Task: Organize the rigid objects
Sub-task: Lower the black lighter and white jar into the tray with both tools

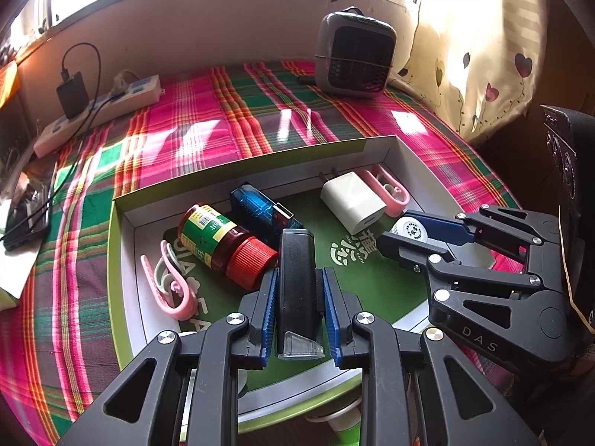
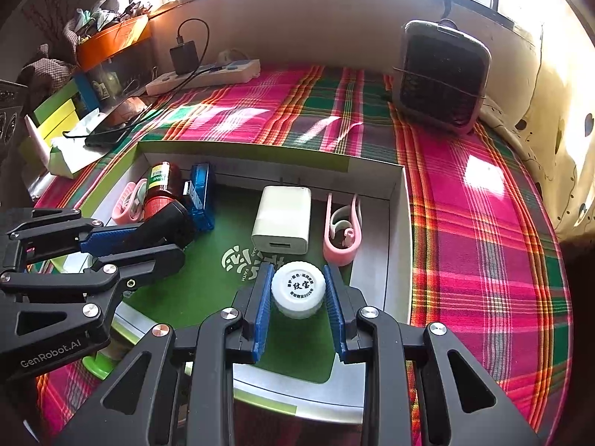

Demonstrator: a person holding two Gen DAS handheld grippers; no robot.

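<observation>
A shallow green-and-white box (image 1: pixel 256 156) (image 2: pixel 245 148) lies on the plaid cloth. In it lie a red-capped jar (image 1: pixel 227 241) (image 2: pixel 161 186), a blue USB gadget (image 1: pixel 260 208) (image 2: pixel 202 197), a white charger (image 1: pixel 353 200) (image 2: pixel 282 219) and pink clips (image 1: pixel 167 286) (image 2: pixel 342 230). My left gripper (image 1: pixel 297 278) (image 2: pixel 174 230) is shut on a black rectangular device (image 1: pixel 297 282) over the box floor. My right gripper (image 2: pixel 297 286) (image 1: pixel 390 238) is shut on a small white round jar (image 2: pixel 297 290) (image 1: pixel 411 228) near the box's right side.
A grey fan heater (image 1: pixel 353 55) (image 2: pixel 442 74) stands at the back right. A power strip (image 1: pixel 96 111) (image 2: pixel 204 74) with a black adapter and a phone (image 1: pixel 26 208) (image 2: pixel 108 130) lie at the left. A curtain (image 1: pixel 476 48) hangs at right.
</observation>
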